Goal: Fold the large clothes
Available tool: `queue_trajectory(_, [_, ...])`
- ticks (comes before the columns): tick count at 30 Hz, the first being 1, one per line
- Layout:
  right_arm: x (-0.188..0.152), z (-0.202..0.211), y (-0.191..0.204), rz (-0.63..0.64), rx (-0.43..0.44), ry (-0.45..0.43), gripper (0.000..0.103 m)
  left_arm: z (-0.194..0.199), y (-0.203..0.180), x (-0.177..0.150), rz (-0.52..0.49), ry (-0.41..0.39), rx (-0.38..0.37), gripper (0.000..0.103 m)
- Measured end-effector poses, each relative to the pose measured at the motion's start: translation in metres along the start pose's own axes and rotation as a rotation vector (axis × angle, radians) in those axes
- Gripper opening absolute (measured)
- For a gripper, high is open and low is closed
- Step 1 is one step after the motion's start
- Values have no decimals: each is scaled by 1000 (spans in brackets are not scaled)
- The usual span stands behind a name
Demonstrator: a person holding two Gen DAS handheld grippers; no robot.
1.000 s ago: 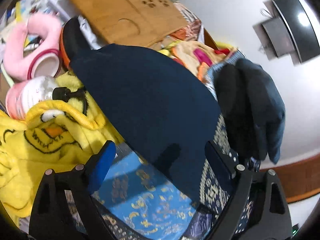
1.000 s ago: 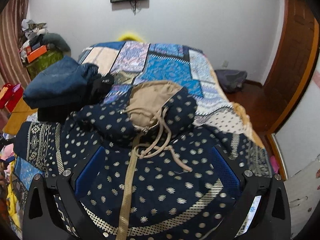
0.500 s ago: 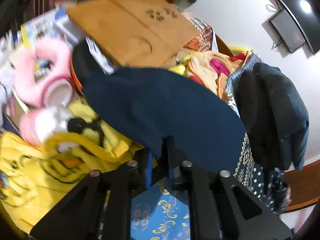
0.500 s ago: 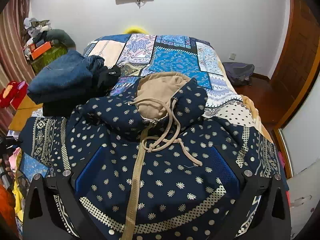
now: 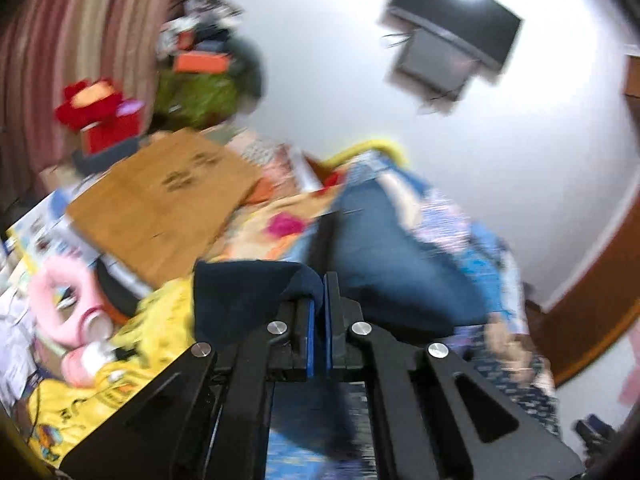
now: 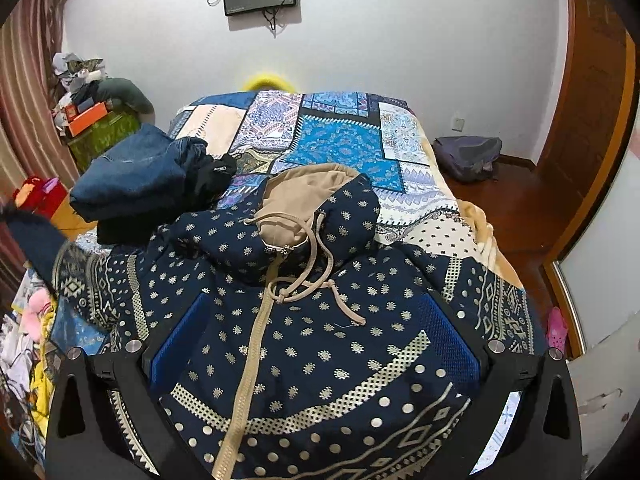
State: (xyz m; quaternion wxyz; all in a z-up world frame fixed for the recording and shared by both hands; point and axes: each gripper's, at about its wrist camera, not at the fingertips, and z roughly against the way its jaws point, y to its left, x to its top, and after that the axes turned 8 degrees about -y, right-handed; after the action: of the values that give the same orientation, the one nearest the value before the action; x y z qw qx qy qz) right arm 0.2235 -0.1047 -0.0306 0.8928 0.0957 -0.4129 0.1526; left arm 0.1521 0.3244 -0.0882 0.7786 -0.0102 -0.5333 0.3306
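Bed [image 6: 344, 140]: a patchwork cover, running away from the right wrist camera toward the far wall.
Hoodie [image 6: 320, 340]: navy with pale dots, spread front-up on the near end of the bed; hood [image 6: 316, 200] away from the camera, zip pointing back toward it, so its long axis runs along the bed.
Sleeve [image 5: 248, 300]: plain navy cloth, out at the hoodie's left edge.
Left hand-held gripper [image 5: 317, 312]: pinched tight on the sleeve, nearer arm for the fold inward.
Right hand-held gripper [image 6: 316, 344]: spread wide, empty, above the chest.
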Motion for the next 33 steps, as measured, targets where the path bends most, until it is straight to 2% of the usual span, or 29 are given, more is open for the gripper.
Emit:
queue_trajectory(3, [0,5,-6,9,4,-9,103,10,-48,8,-45,-14,-111,2])
queue_trajectory(6, [-1,10,-13,18,6,-16,103,12,-97,7,-85,4,-219,2])
queue_trajectory(8, [-2,12,-19,18,8,-18,103,13,-126,1,-117,19,-263,2])
queue_trajectory(10, [-3,14,-25,12,8,-14,103,11,-154,-9,-157,43,-307,2])
queue_trajectory(15, [-8,17,-41,-12,12,-4,103,2,-227,-58,-267,163,-416,2])
queue_trajectory(19, [-15,16,-54,-39,16,18,103,-9,-269,-108,-362,272,-457,2])
queue_trajectory(23, [-23,15,-63,-50,6,38,103,-26,-294,-164,-433,428,-472,2])
queue_trajectory(27, [-30,15,-67,-44,-8,60,103,-37,-296,-219,-478,600,-474,2])
queue_trajectory(30, [-35,15,-68,-34,-11,76,103,-42,-292,-244,-525,694,-471,2])
queue_trajectory(33, [-38,13,-64,-19,-8,88,103,-39,-288,-262,-584,744,-454,5])
